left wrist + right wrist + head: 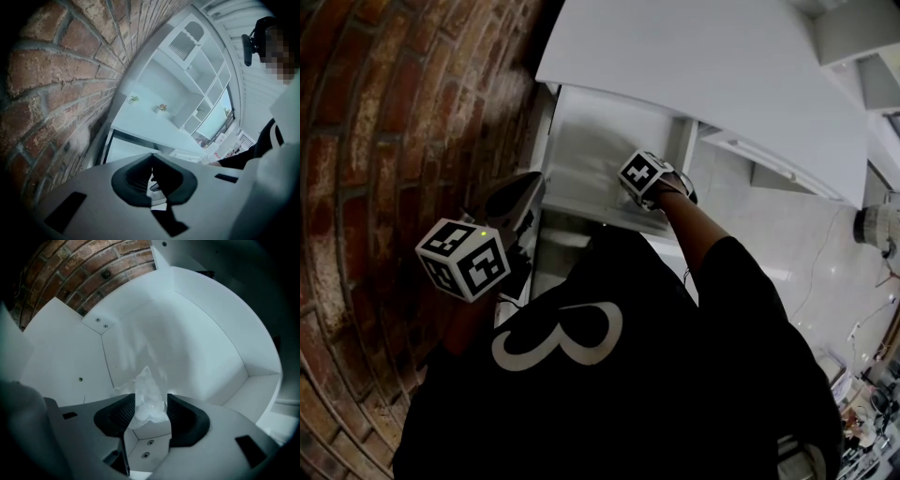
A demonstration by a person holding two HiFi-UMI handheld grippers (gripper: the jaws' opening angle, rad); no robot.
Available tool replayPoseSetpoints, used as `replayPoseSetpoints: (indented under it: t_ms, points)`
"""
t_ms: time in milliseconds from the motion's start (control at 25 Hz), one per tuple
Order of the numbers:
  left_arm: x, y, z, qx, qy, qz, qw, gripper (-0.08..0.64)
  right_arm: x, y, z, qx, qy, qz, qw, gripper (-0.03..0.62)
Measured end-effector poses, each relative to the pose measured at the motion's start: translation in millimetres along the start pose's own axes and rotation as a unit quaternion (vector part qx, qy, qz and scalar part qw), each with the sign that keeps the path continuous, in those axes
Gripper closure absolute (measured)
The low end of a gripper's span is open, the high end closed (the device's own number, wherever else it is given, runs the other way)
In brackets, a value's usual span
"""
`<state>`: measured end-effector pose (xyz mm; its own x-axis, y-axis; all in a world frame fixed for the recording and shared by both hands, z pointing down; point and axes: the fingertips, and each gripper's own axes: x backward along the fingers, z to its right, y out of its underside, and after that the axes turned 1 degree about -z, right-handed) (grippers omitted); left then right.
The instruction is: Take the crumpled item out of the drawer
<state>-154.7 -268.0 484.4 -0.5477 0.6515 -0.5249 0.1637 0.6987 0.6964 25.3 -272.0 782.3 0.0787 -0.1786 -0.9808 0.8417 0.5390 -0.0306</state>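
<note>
The white drawer (586,155) stands pulled out under a white countertop (712,66). My right gripper (639,178) reaches down into it, fingertips hidden below its marker cube. In the right gripper view a crumpled white paper-like item (149,397) sits between the two dark pads (123,414) at the drawer's corner, and the right gripper (151,409) is shut on it. The drawer's white walls (206,343) surround it. My left gripper (525,187) hovers beside the drawer's left edge near the brick wall; in its own view the left gripper (151,161) is shut with nothing held.
A red brick wall (384,141) runs along the left, close to the drawer. The countertop (145,124) overhangs the drawer's back. White shelving (197,89) stands beyond. The person's black shirt (609,394) fills the lower head view. Pale floor (769,234) lies to the right.
</note>
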Motion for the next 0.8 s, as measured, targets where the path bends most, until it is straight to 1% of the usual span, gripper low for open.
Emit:
replayPoseSetpoints:
  t_ms: [120,240,440,680,800]
  points:
    - [0,1,-2,0.002,-0.002,-0.002,1.0,0.557,-7,0,-2,0.023,0.004,-0.017,1.0,0.378]
    - [0,2,-4,0.005,-0.005,-0.003,1.0,0.557,-16,0,-5,0.039,0.0,-0.026,0.999,0.435]
    - [1,1,-5,0.007,-0.007,-0.002,1.0,0.557,-13,1,-4,0.05,0.0,-0.031,0.998,0.472]
    - [3,0,-5,0.009,-0.008,0.0,0.9999,0.557,1,2,1,0.048,0.011,-0.03,0.998,0.482]
    - [4,0,-5,0.009,-0.008,0.0,0.9999,0.557,5,0,2,0.048,0.012,-0.017,0.999,0.485]
